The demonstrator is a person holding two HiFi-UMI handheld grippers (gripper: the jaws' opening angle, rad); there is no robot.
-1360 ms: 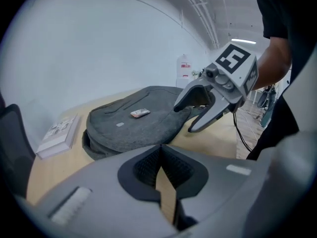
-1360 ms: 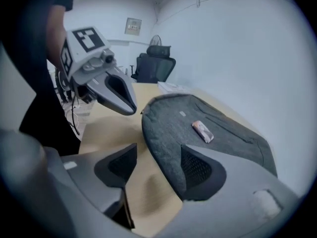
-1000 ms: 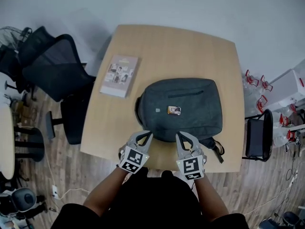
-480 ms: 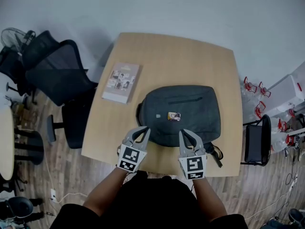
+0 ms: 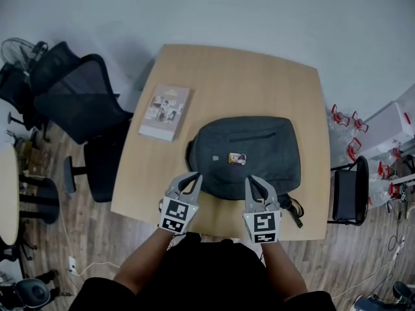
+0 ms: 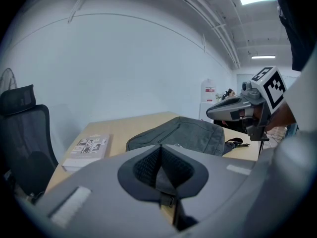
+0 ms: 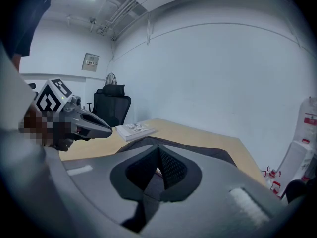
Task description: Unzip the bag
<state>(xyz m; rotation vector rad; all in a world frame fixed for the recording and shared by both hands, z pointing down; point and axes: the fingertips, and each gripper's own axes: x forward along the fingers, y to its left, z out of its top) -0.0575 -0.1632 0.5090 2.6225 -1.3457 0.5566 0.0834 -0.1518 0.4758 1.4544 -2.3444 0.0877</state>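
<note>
A dark grey backpack (image 5: 248, 154) lies flat on the wooden table (image 5: 259, 76), zipped, with a small tag on its front. It shows as the grey bag (image 6: 188, 133) in the left gripper view and as a dark strip (image 7: 218, 155) in the right gripper view. My left gripper (image 5: 196, 176) hovers at the bag's near left edge, jaws together with nothing between them. My right gripper (image 5: 248, 179) hovers at the near right edge, likewise shut and empty. Neither touches the bag as far as I can see.
A booklet (image 5: 165, 112) lies on the table's left side. Black office chairs (image 5: 71, 96) stand to the left. A black chair (image 5: 347, 190) and a white box with red-handled items (image 5: 382, 125) are on the right. The bag's strap (image 5: 293, 207) trails near the front edge.
Both grippers have risen and drawn slightly back toward me from the bag's near edge. The head view shifted, so the table sits a little lower in the picture. The bag lies as before.
</note>
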